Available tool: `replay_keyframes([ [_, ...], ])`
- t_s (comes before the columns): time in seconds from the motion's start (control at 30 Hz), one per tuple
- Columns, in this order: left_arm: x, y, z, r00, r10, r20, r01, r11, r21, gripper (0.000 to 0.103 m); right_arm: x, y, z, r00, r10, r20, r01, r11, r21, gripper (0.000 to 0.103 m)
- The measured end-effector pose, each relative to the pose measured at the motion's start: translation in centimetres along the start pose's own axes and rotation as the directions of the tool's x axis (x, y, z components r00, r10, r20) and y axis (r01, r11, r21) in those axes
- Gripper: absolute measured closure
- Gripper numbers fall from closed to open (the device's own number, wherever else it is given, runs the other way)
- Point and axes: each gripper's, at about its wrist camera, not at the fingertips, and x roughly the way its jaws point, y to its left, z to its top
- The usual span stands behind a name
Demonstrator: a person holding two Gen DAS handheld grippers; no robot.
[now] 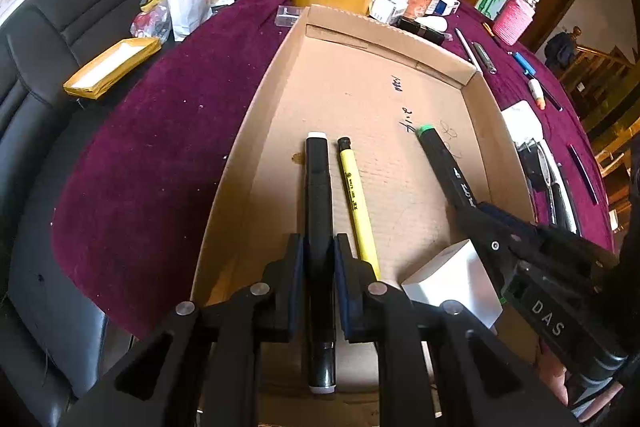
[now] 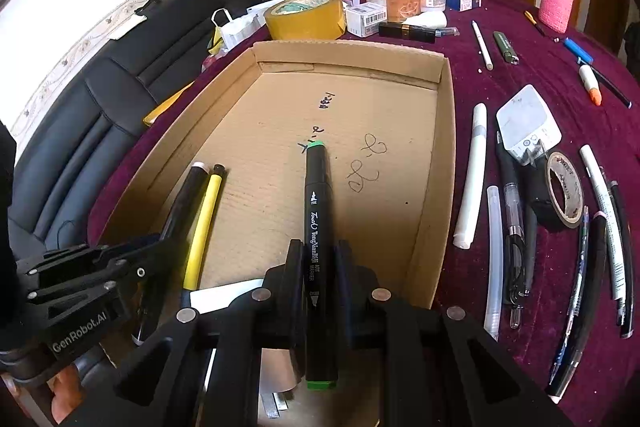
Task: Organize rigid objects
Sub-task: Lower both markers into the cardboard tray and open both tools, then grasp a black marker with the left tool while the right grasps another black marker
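Note:
A shallow cardboard tray (image 1: pixel 280 75) (image 2: pixel 444 131) lies on the purple table. My left gripper (image 1: pixel 319 251) is shut on a black marker with white ends (image 1: pixel 318 187), held over the tray's near left part. A yellow pen (image 1: pixel 356 199) (image 2: pixel 204 223) lies on the tray floor just right of it. My right gripper (image 2: pixel 318 259) is shut on a black art marker with green ends (image 2: pixel 318 211) (image 1: pixel 444 163), held over the tray's middle. In the right wrist view the left gripper (image 2: pixel 160 243) and its marker (image 2: pixel 188 195) show at left.
Many pens and markers (image 2: pixel 472 179) lie on the cloth right of the tray, with a white adapter (image 2: pixel 524 123) and a tape roll (image 2: pixel 564 191). A big yellow tape roll (image 2: pixel 304 15), jars and boxes stand behind. A white box (image 1: pixel 452 283) sits at the tray's near end. A black sofa (image 1: pixel 48 39) is left.

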Motion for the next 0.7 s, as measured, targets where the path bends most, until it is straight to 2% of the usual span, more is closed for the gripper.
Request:
replay_keyframes([
  [0.1, -0.1, -0.4, -0.2, 1.000, 0.022, 0.007, -0.022, 1.000, 0.010, 0.083, -0.3, -0.3, -0.1, 1.000, 0.013, 0.003, -0.013, 1.000, 0.013, 0.080],
  [0.13, -0.2, -0.6, -0.3, 0.999, 0.032, 0.013, -0.032, 0.999, 0.017, 0.079, -0.6, -0.4, -0.2, 1.000, 0.025, 0.009, -0.025, 1.000, 0.019, 0.073],
  [0.17, -0.4, -0.8, -0.3, 0.999, 0.046, 0.021, -0.046, 0.999, 0.021, 0.072, -0.9, -0.6, -0.3, 0.999, 0.040, 0.019, -0.041, 0.999, 0.024, 0.066],
  [0.23, -1.2, -1.1, -0.6, 0.996, 0.069, 0.057, -0.070, 0.997, 0.018, 0.058, -1.8, -0.9, -0.4, 0.997, 0.062, 0.039, -0.063, 0.997, 0.036, 0.061],
  [0.33, -2.3, -2.0, -0.9, 0.991, 0.100, 0.089, -0.103, 0.994, 0.024, 0.055, -3.5, -1.4, -0.8, 0.994, 0.086, 0.075, -0.089, 0.995, 0.036, 0.060],
  [0.4, -3.2, -2.9, -1.1, 0.987, 0.111, 0.116, -0.115, 0.993, 0.029, 0.049, -4.6, -2.0, -1.3, 0.991, 0.099, 0.093, -0.104, 0.993, 0.049, 0.060],
  [0.43, -3.6, -3.5, -1.2, 0.985, 0.117, 0.130, -0.123, 0.992, 0.036, 0.042, -5.2, -2.4, -1.7, 0.988, 0.113, 0.101, -0.119, 0.991, 0.056, 0.060],
  [0.57, -4.7, -7.0, -1.8, 0.972, 0.147, 0.186, -0.168, 0.980, 0.103, 0.040, -7.4, -4.3, -3.3, 0.985, 0.116, 0.128, -0.127, 0.989, 0.079, 0.058],
  [0.7, -5.1, -10.8, -2.7, 0.971, 0.132, 0.198, -0.166, 0.971, 0.170, 0.040, -9.2, -7.0, -5.3, 0.984, 0.092, 0.151, -0.110, 0.987, 0.117, 0.057],
])
